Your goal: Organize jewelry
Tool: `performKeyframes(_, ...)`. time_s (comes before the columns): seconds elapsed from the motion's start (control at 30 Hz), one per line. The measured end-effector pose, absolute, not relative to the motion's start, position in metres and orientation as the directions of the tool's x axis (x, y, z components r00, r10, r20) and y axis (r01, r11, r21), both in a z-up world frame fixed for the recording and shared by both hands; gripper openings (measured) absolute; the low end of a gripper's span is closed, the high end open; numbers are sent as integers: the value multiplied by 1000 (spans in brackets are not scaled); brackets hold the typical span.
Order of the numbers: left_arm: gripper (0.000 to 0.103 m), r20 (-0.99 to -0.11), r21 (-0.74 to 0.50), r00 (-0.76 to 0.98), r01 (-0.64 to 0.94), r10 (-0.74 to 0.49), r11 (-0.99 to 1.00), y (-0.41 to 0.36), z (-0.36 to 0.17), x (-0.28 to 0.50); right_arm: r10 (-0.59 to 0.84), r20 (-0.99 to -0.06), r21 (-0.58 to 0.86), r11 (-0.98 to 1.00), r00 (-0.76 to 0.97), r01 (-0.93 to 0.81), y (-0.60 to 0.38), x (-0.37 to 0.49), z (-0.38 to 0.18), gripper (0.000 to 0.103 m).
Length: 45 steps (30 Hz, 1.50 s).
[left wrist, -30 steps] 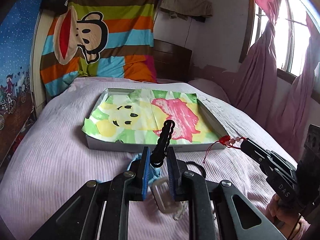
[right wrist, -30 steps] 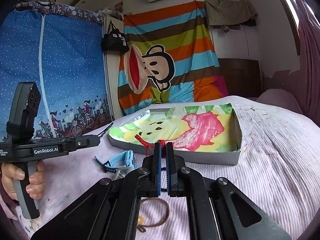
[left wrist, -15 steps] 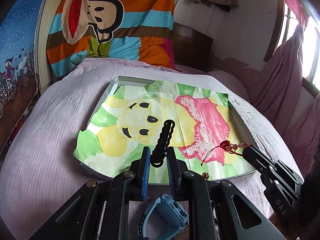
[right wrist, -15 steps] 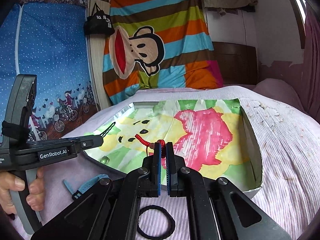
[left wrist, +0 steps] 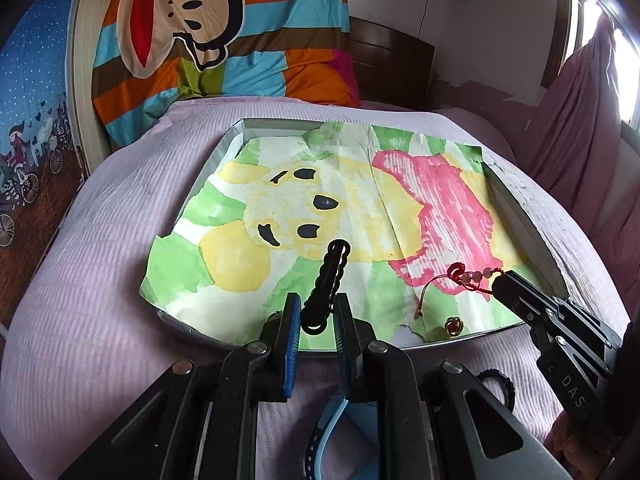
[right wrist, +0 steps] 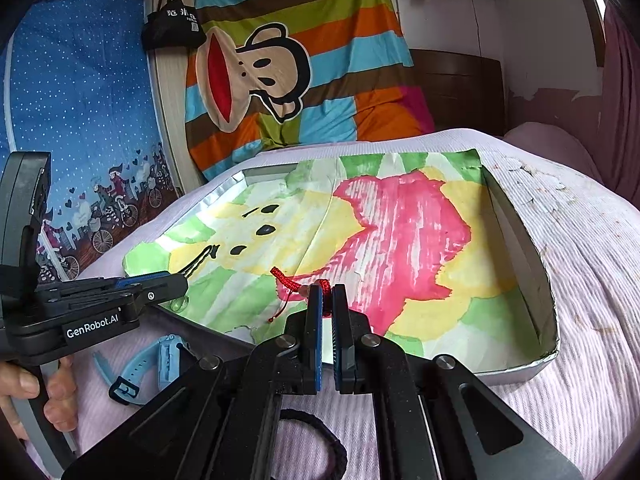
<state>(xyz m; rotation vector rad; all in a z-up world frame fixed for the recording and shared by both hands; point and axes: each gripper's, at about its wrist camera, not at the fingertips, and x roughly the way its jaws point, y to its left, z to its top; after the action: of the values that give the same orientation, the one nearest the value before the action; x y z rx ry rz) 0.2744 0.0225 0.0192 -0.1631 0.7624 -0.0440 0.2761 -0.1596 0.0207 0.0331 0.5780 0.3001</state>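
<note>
Left gripper (left wrist: 316, 312) pinching black hair tie (left wrist: 329, 280), right gripper (right wrist: 327, 294) pinching red bracelet (right wrist: 289, 282), over paper-lined tray (left wrist: 224, 148) on pink bed (left wrist: 92, 280), blue watch (right wrist: 148, 368) half hidden.

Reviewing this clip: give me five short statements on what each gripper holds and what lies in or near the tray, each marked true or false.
1. The left gripper is shut on a black hair clip. True.
2. The right gripper is empty. False: it pinches a red cord bracelet.
3. A small gold bell lies in the tray. True.
4. The blue watch lies inside the tray. False: it lies on the bedspread outside.
5. The tray's paper lining is plain white. False: it is painted yellow, pink and green.
</note>
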Motion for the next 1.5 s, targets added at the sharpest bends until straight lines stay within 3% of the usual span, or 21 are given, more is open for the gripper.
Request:
performKeyframes(0.37,16,-666,-180,738,-18,-108,984,23,18,269,302,-581,131,951,756,-279,-157,286,9,4)
performKeyframes(0.47,31,-648,-211,750,-14,-130,977,25,21,262,295,-580,123,953,759,-277,-158,285,10,5)
performKeyframes(0.5,44,-639,-216,757,-13,-132,976,26,23,258,295,-578,123,953,761,-276,-159,284,10,6)
performKeyframes(0.53,54,-629,-218,767,-16,-128,976,27,24,254,295,-574,126,953,764,-274,-162,282,10,9)
performKeyframes(0.57,56,-616,-221,777,-18,-125,975,28,25,251,296,-569,128,954,768,-273,-163,280,11,11)
performKeyframes(0.7,58,-594,-230,796,-33,-114,973,33,26,237,292,-539,131,956,790,-264,-172,270,14,39)
performKeyframes(0.8,74,-562,-223,823,-49,-87,974,35,28,224,284,-518,132,958,807,-253,-179,261,16,43)
performKeyframes(0.97,94,-507,-220,860,-72,-51,973,36,34,203,277,-464,129,961,841,-245,-189,243,23,59)
performKeyframes(1.03,103,-476,-224,878,-68,-48,972,36,37,193,280,-438,129,960,854,-248,-192,233,27,74)
performKeyframes(1.13,103,-439,-219,897,-58,-45,974,34,41,177,304,-382,168,951,872,-258,-202,216,32,101)
performKeyframes(1.5,103,-335,-201,941,-28,-42,979,24,53,122,328,-250,180,940,911,-289,-226,148,51,102)
